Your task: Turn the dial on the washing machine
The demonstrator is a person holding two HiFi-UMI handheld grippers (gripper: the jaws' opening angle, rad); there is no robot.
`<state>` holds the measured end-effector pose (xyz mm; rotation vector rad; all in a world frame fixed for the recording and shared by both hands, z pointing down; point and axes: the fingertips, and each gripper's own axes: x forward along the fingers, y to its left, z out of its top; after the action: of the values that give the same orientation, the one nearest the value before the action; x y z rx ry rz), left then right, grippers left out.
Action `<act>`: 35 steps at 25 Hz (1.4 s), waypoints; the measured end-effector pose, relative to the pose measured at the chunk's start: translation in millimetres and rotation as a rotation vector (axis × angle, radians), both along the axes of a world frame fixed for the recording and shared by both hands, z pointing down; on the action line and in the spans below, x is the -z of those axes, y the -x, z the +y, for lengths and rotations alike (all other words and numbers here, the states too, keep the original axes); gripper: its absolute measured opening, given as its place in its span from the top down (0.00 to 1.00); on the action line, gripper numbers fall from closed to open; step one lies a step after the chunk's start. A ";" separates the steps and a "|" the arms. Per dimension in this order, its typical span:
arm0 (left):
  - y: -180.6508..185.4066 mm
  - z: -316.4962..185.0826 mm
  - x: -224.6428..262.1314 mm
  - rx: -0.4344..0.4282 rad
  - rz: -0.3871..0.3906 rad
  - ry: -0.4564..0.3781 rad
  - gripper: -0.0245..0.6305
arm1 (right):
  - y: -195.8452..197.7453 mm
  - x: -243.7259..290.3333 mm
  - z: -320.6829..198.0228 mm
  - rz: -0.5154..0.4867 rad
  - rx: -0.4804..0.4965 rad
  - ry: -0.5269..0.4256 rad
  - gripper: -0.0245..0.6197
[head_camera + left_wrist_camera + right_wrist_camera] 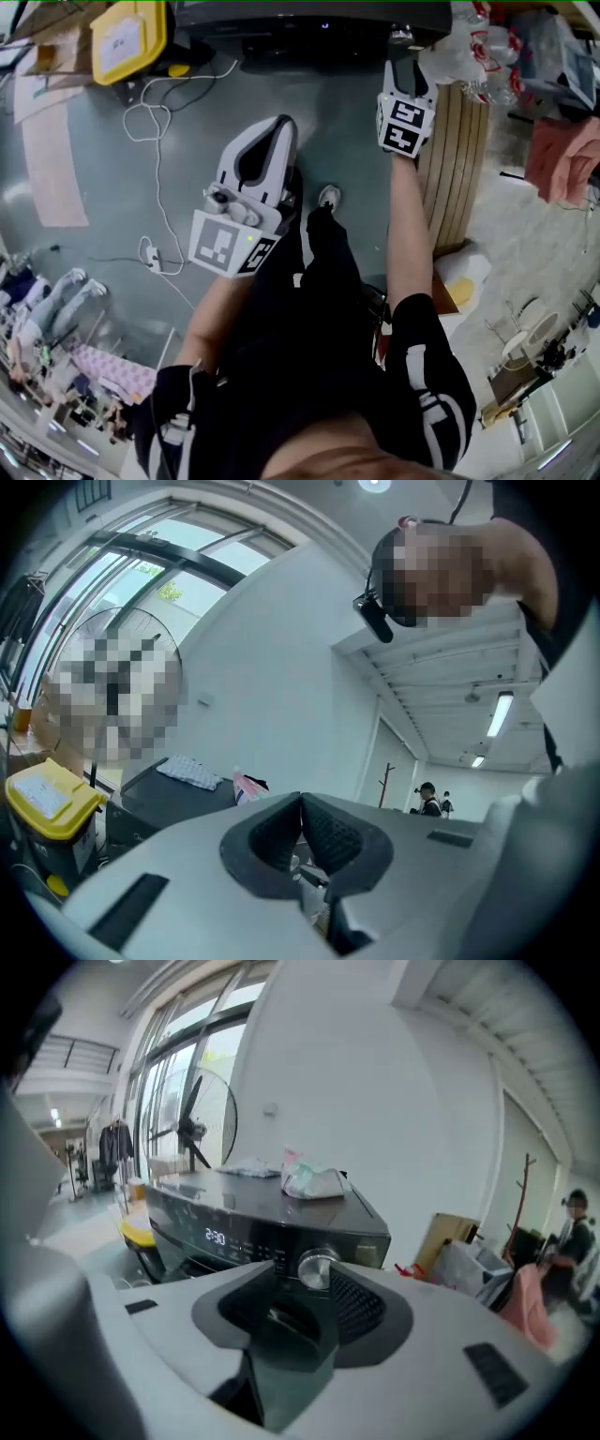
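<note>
- The dial (319, 1267) is a round silver knob on the front control panel of the washing machine (234, 1218), toward the panel's right end and just right of a row of small lit markings.
- The right tongs (307, 1283) are raised to the panel with the jaws apart. The dial shows in the gap at their tips, close to the right-hand pad. A strip of dark panel shows between the dial and the left-hand pad, so nothing is clamped.
- A lit display (215, 1237) reading 2:30 glows on the left part of the same panel.
- A crumpled pale bundle (314, 1181) lies on the machine's dark lid, above the dial, and a flatter patterned cloth (251, 1168) lies further back.
- In the head view the machine runs along the top edge, and the person's right arm (405, 234) stretches straight out to it.
- The left tongs (302, 803) are held low beside the person's black trouser leg (323, 281), well apart from the machine. Their ribbed pads meet at the tips, with nothing between them.
- A yellow-lidded bin (129, 39) stands on the grey floor (84, 253) left of the machine, and a white cable (155, 122) loops across the floor near it.
- Pale wooden slats (459, 159) lie to the right of the outstretched arm.
- A standing fan (192, 1133) is by the windows behind the machine.
</note>
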<state>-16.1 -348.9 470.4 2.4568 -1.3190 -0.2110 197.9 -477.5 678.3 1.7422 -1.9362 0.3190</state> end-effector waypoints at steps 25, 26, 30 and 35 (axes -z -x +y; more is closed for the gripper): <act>43.8 200.4 179.5 0.082 -0.005 -0.130 0.93 | 89.0 348.0 326.3 -0.397 0.200 -0.241 0.92; 48.2 202.4 177.4 0.084 -0.003 -0.124 0.93 | 90.6 346.8 330.2 -0.394 0.197 -0.240 0.92; 61.8 207.7 175.3 0.082 -0.006 -0.124 0.93 | 97.7 340.1 340.5 -0.381 0.183 -0.231 0.93; 69.9 210.5 172.4 0.054 -0.005 -0.132 0.93 | 112.5 340.0 345.1 -0.378 0.181 -0.247 0.93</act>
<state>-86.0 -138.4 298.0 2.5326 -1.4168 -0.3140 85.4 -132.4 338.3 1.7345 -2.4777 0.3787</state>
